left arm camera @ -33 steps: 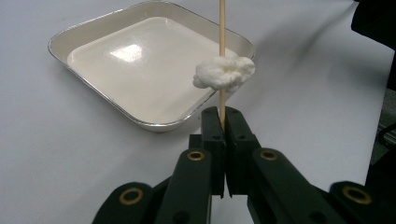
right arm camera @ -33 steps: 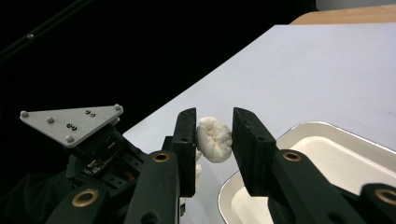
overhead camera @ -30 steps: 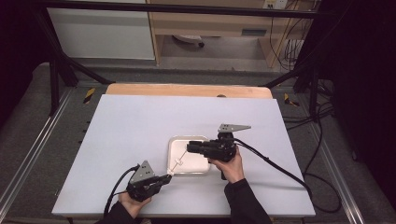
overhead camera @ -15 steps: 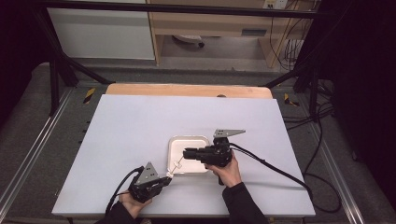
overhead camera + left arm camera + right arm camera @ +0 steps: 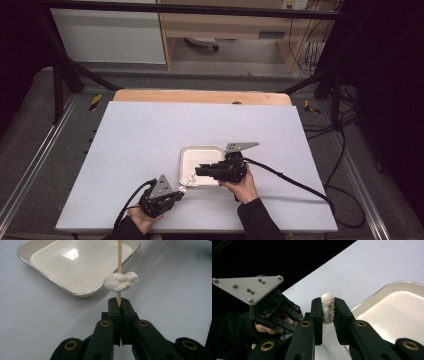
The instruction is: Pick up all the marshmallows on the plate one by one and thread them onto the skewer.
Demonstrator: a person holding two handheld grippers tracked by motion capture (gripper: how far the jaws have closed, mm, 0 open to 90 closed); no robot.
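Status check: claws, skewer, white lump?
Left claw shut on skewer. Right claw clamped on white lump, jaws just closing. Tray alongside; nothing blocking.

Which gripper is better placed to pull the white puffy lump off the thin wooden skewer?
The right gripper, probably: its jaws have just been closing around the white puffy lump. The left gripper is clamped on the thin wooden skewer.

High cam overhead; gripper cams close, both share tray (image 5: 201,151)
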